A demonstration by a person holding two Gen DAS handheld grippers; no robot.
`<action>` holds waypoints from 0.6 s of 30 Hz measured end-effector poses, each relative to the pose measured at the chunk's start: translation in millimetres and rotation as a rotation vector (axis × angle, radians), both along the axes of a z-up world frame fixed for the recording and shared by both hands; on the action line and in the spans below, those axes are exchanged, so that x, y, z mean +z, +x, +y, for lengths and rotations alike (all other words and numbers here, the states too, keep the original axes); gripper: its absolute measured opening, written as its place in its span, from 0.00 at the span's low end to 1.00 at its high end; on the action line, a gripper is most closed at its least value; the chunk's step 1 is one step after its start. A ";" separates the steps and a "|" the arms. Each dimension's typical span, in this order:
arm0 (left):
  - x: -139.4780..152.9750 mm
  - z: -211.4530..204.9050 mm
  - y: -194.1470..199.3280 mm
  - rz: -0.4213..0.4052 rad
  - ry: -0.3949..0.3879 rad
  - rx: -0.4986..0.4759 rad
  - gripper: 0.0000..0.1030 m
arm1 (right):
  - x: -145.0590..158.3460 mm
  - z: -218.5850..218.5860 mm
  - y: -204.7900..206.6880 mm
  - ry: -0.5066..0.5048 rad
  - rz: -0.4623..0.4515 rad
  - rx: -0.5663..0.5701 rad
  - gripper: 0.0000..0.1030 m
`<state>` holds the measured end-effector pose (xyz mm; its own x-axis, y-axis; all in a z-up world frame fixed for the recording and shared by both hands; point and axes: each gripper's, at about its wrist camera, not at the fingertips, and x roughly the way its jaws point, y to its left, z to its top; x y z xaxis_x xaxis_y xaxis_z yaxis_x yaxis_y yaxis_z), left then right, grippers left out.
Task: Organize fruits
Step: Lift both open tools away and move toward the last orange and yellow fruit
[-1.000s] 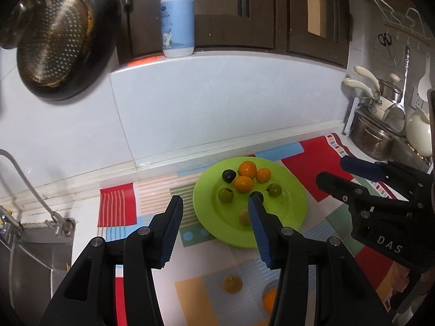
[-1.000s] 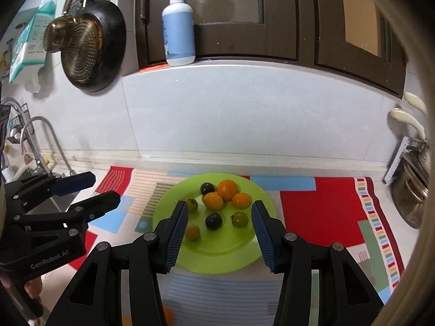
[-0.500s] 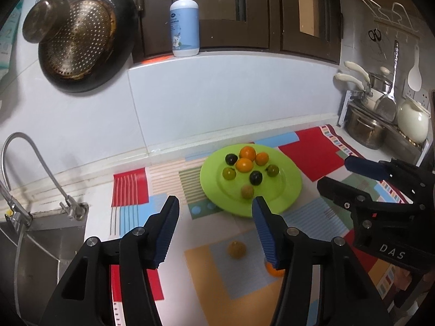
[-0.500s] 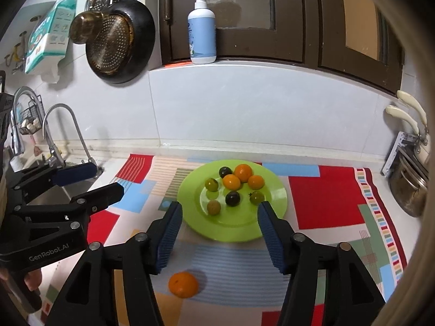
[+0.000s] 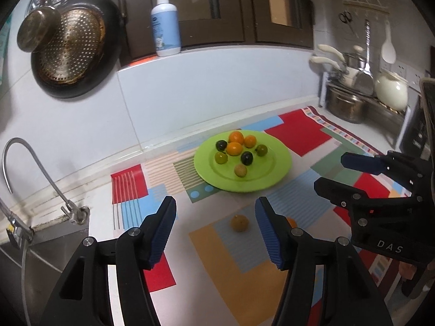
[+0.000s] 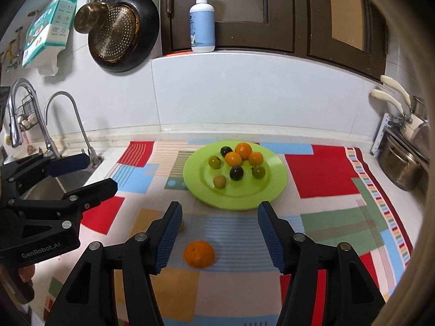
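Note:
A green plate (image 5: pixel 272 174) on the patchwork mat carries several small fruits: oranges (image 5: pixel 235 148), dark plums and green ones. Nearer to me a yellow-brown fruit (image 5: pixel 239 223) lies loose on the mat. A loose orange (image 6: pixel 199 254) lies beside it, half hidden behind a finger in the left wrist view. My left gripper (image 5: pixel 216 203) hovers over the mat short of the plate; its jaws are opening, nothing between them. My right gripper (image 6: pixel 220 206) is open above the loose orange, not touching it. Each gripper shows in the other's view: right (image 5: pixel 330 171), left (image 6: pixel 101 172).
A steel sink (image 5: pixel 40 247) with a curved tap (image 5: pixel 40 168) lies at the left. A pan (image 5: pixel 73 46) hangs on the tiled wall, and a pump bottle (image 5: pixel 165 24) stands on the ledge. Pots (image 5: pixel 345 106) and a rack crowd the right end of the counter.
Both grippers have drawn back from the plate, which now looks smaller and farther. Both pairs of jaws stand wider. The two loose fruits on the mat have come fully into view.

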<state>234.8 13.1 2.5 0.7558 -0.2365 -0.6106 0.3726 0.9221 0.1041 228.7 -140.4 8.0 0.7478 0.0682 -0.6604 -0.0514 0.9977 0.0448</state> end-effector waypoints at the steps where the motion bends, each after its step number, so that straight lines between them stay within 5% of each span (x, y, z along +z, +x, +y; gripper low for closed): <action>1: -1.6 0.3 -1.0 0.001 0.002 -0.013 0.58 | -0.9 1.6 -1.9 -0.003 0.001 -0.004 0.57; 18: -40.5 -0.7 -5.9 -0.036 0.091 -0.190 0.58 | -30.5 18.9 -30.2 -0.034 0.043 -0.052 0.57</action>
